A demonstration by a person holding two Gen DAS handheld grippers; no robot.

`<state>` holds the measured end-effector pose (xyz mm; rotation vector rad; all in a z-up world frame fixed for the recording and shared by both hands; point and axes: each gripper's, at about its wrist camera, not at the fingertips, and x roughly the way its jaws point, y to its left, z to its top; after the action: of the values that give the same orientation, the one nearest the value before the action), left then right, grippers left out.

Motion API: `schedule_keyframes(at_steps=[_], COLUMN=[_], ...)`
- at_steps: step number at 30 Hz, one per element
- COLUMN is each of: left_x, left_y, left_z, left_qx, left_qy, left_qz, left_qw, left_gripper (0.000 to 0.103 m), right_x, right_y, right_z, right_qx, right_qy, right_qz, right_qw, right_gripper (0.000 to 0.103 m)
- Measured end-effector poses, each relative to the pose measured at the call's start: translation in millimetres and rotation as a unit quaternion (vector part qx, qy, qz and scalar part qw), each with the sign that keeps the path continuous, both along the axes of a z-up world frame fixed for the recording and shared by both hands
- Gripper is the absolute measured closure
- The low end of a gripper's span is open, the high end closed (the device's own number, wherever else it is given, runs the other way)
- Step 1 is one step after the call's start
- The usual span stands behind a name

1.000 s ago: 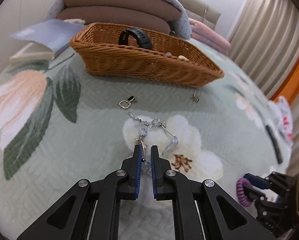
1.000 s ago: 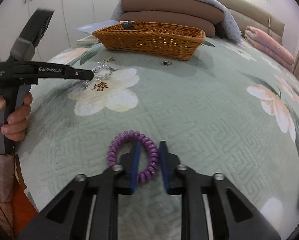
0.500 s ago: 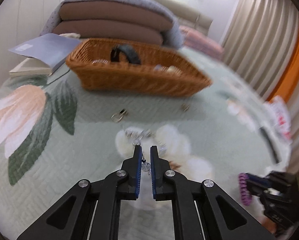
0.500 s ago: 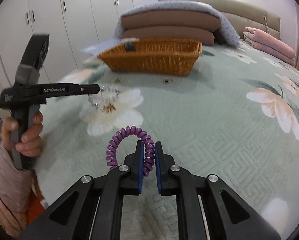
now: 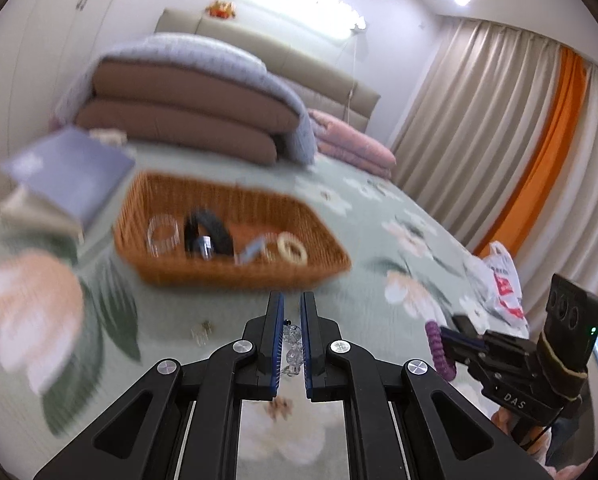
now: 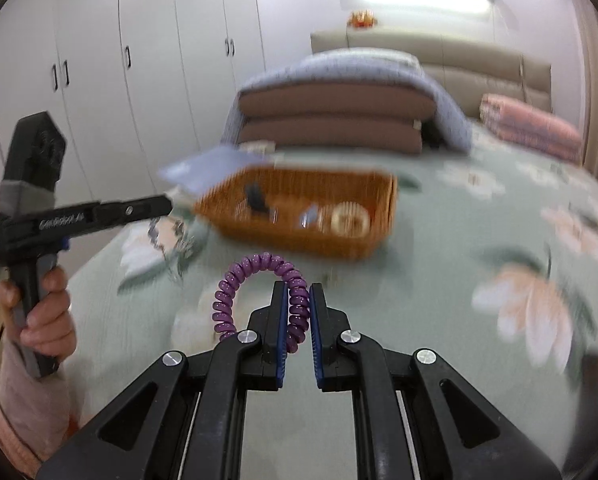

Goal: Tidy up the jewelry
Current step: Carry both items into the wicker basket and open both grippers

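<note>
Both wrist cameras above bed, facing headboard; share wicker basket point(image 5: 227, 236) point(image 6: 299, 216).

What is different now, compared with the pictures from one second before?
Both tongs went up from the bedspread with their catch. The left tongs lifted the beaded bracelet, which was lying on the white flower. The right tongs, whose jaws have just been closing, clamped the purple coil band and raised it. The wicker basket with its contents and the small earrings stayed in place.
</note>
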<state>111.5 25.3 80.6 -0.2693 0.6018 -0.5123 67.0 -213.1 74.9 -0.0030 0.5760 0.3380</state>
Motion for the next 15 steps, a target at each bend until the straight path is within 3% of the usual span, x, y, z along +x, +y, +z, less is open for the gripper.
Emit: schedule_keyframes(at_steps=[4,7,11,15], left_x=[31.3,71.5,113.8,135.9], left_y=[3.6,2.2,10.9,25.0], left_z=[30.0,36.2,15.4,-15.3], left_qx=[0.012,0.045,0.04,0.025], left_qy=[-0.025,-0.048,-0.059,-0.038], left_qz=[0.026,0.066,0.095,0.097], left_qw=[0.9993,0.9956,0.9929,0.9942], left_gripper=[0.095,0.095,0.095,0.095], right_x=[56.6,107.0,156.2,180.0], right_y=[10.4,14.3,20.5,18.6], right_z=[22.1,16.8,-12.2,-54.9], right_qx=[0.006,0.038,0.046,0.05], right_qy=[-0.04,-0.023,-0.009,0.03], right_qz=[-0.046,-0.056,-0.07,-0.077], right_qw=[0.998,0.997,0.996,0.995], right_gripper=[0.09,0.09,0.09,0.09])
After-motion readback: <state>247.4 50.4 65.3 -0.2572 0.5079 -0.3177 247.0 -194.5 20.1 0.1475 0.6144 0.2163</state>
